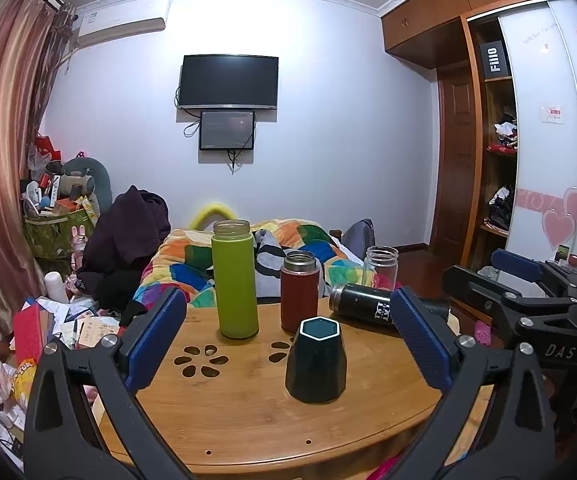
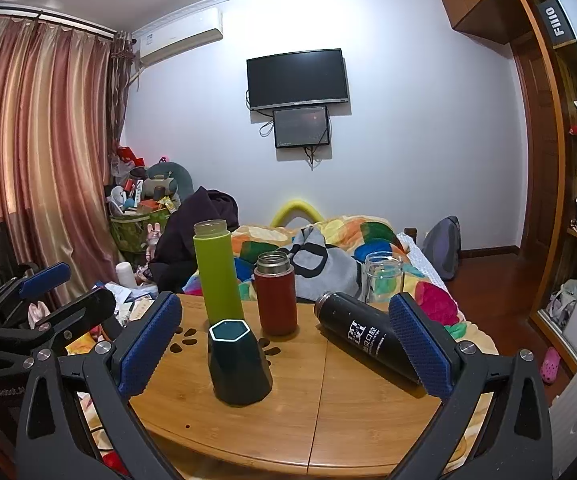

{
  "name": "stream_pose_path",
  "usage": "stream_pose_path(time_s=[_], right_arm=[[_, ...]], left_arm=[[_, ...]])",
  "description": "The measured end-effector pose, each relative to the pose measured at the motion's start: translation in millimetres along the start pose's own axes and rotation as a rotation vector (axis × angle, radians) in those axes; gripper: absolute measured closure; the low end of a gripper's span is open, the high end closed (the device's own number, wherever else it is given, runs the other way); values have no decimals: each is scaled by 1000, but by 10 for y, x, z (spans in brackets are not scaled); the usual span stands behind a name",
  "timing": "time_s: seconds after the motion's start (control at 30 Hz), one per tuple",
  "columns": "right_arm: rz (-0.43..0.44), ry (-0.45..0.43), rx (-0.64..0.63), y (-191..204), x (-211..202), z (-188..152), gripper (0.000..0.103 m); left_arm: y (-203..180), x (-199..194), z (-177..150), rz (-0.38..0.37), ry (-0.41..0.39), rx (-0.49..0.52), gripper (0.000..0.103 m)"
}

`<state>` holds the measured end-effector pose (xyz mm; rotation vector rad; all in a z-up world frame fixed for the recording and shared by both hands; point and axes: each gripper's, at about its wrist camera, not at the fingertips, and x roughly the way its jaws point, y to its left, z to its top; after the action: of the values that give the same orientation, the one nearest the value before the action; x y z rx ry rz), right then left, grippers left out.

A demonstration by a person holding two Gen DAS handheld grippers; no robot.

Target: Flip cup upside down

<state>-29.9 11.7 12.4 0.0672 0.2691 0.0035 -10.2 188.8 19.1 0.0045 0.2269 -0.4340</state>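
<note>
A dark green faceted cup (image 1: 315, 360) with a hexagonal white-edged top stands on the round wooden table (image 1: 248, 408); it also shows in the right wrist view (image 2: 239, 362). I cannot tell whether that top is its mouth or its base. My left gripper (image 1: 288, 332) is open, its blue pads wide apart, the cup between and just beyond them. My right gripper (image 2: 284, 340) is open and empty, the cup left of its centre. The right gripper also shows at the right of the left wrist view (image 1: 500, 280).
A tall green bottle (image 1: 234, 280), a red flask (image 1: 299, 292) and a clear glass jar (image 1: 381, 266) stand behind the cup. A black flask (image 2: 368, 336) lies on its side at the right. A bed with a colourful blanket (image 2: 348, 248) is beyond the table.
</note>
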Motion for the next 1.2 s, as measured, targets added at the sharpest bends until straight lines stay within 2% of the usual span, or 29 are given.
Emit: stream_pose_path(time_s=[1.2], right_arm=[[3,4,0,20,-15,2,0]], left_arm=[[48,5,-1,-1,5,-22,0]])
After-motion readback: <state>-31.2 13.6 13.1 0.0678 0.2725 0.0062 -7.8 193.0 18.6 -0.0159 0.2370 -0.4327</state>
